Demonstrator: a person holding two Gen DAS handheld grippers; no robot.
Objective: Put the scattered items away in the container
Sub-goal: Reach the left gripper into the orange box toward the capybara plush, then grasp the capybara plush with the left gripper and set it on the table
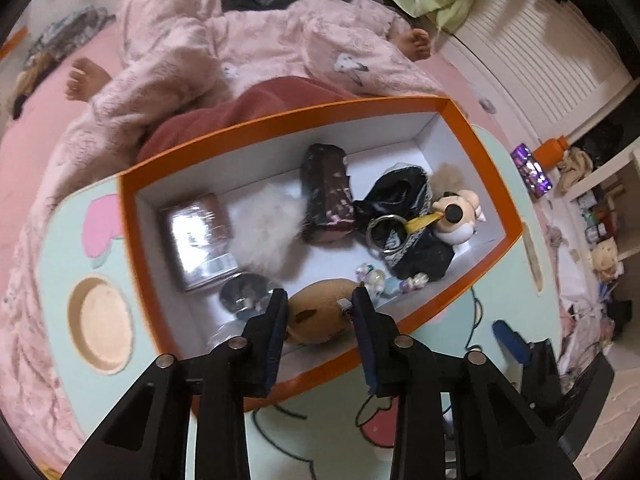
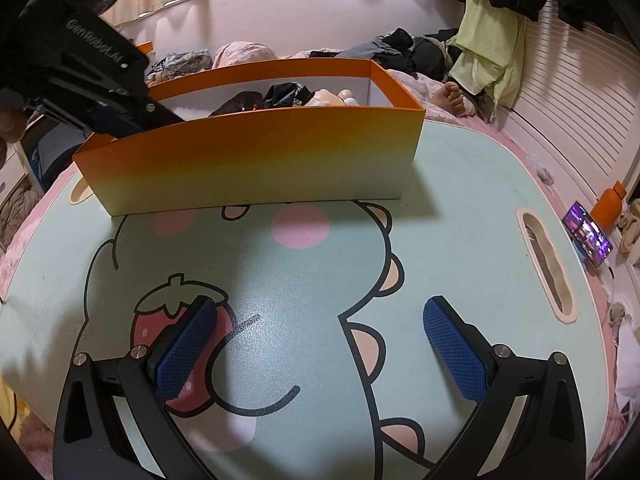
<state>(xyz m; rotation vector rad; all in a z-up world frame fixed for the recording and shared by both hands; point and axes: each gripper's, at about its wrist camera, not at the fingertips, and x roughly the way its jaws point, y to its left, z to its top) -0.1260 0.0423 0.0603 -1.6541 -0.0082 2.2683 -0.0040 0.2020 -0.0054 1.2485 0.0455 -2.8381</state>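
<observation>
Hovering over the near rim of the orange box [image 1: 280,120], the left tongs [image 1: 320,300] point down into it, their blades partly apart with a tan plush toy [image 1: 320,316] lying between the tips; whether they touch it I cannot tell. Inside the box, from left to right, lie one wrapped brown packet [image 1: 198,240], one round shiny disc [image 1: 246,294], one white fluffy pompom [image 1: 268,232], one dark patterned pouch [image 1: 328,196], one string of pale beads [image 1: 384,280], one black bag [image 1: 404,216] with a metal ring [image 1: 386,230], and one small puppy figure [image 1: 456,214]. The right tongs [image 2: 320,348] hang low over the bare near part of the desk [image 2: 460,208], spread wide and holding nothing, level with its cartoon print. From there the box stands at the far side of the desk, left of centre.
</observation>
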